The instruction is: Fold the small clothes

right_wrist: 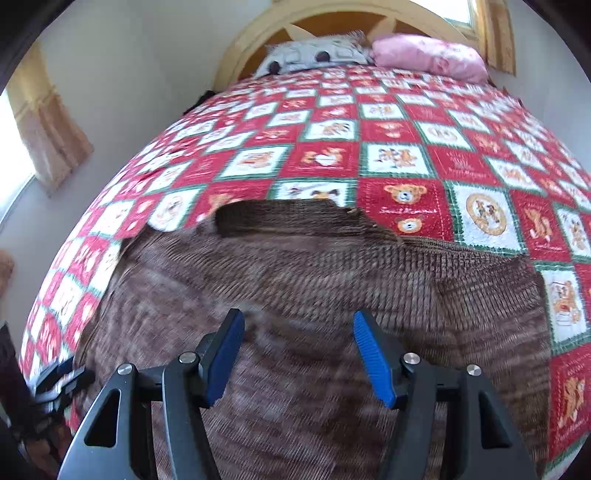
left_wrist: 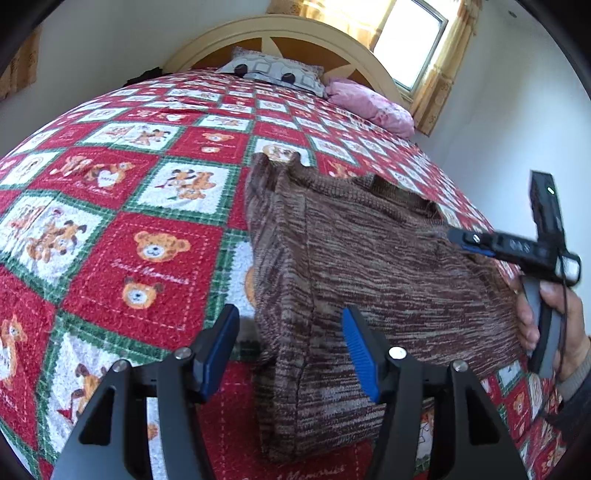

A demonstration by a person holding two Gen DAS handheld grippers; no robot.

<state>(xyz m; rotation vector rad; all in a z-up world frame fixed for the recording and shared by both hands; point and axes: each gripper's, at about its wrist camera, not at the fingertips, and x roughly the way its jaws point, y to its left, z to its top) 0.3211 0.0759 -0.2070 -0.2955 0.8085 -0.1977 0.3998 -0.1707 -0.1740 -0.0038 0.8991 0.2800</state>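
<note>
A brown knitted sweater (left_wrist: 369, 280) lies flat on the bed, its neckline toward the headboard; it also fills the lower half of the right wrist view (right_wrist: 295, 295). My left gripper (left_wrist: 290, 350) is open and empty, its jaws straddling the sweater's folded left edge near the hem. My right gripper (right_wrist: 299, 354) is open and empty, hovering over the middle of the sweater. From the left wrist view the right gripper (left_wrist: 461, 238) shows over the sweater's right side, held by a hand (left_wrist: 546, 321).
The bed is covered by a red, white and green teddy-bear quilt (left_wrist: 147, 229). A grey patterned pillow (left_wrist: 273, 70) and a pink pillow (left_wrist: 369, 103) lie by the wooden headboard (left_wrist: 280, 33). A window (left_wrist: 410, 40) with curtains is at the back right.
</note>
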